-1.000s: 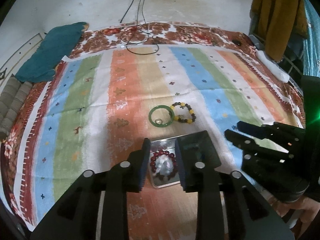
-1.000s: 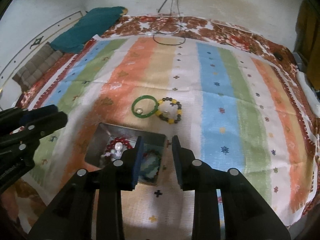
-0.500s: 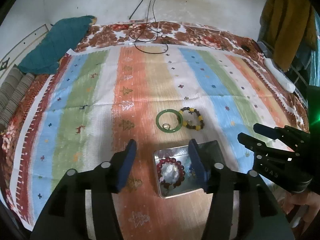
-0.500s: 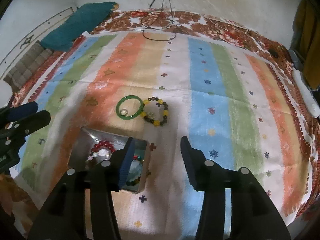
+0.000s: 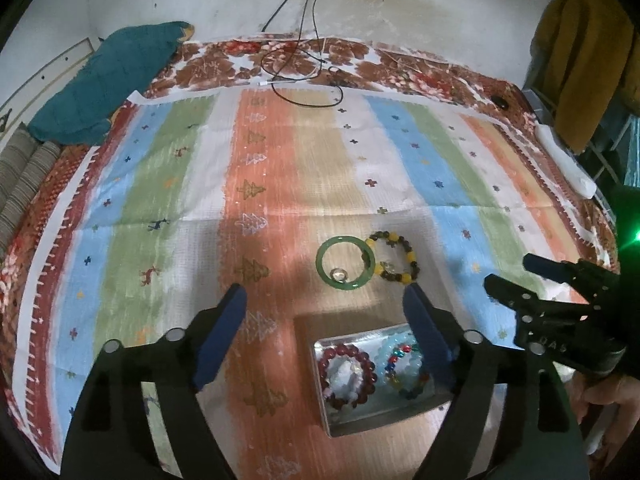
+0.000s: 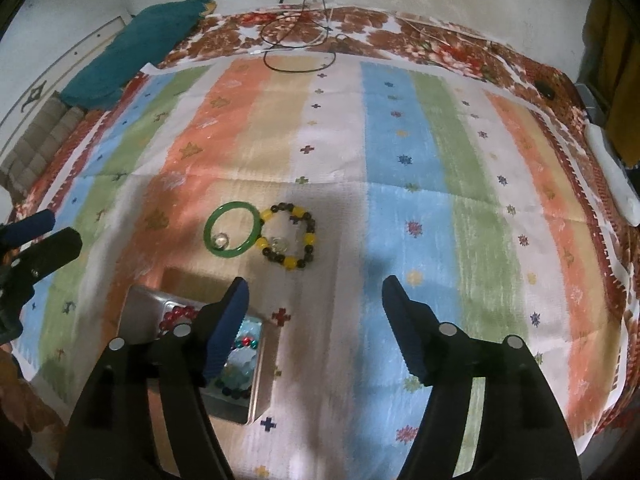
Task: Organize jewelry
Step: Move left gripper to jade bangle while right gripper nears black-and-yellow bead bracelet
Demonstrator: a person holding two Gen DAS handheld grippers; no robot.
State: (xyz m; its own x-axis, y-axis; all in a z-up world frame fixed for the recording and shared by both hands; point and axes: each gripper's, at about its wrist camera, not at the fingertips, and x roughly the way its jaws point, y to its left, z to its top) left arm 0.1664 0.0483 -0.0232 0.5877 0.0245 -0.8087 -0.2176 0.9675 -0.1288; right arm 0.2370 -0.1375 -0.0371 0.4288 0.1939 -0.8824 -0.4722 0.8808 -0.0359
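Both claws empty and spread wide: left claw (image 5: 322, 322) hovers over the near end of the bed, right claw (image 6: 316, 318) a little to its right, nothing between the fingers of either. I'm working on a bed covered by a striped cloth (image 5: 256, 184), everything sits on that. Metal tin (image 5: 344, 420) lies nearest me, open top, and already holds two pieces: a dark red bead bracelet (image 5: 347, 376) around some white clump I can't identify, and beside it a pale blue bracelet with coloured stones (image 5: 404, 368). So I'd call it roughly half done. Left on the cloth, just beyond the tin: green bangle (image 5: 345, 263) and a yellow-and-brown bead bracelet (image 5: 394, 255), touching each other at one edge. A small clear bit sits inside the bangle ring, too small to tell what. My read: those two still need to go into the tin, bangle probably first since it's closer to the left claw.
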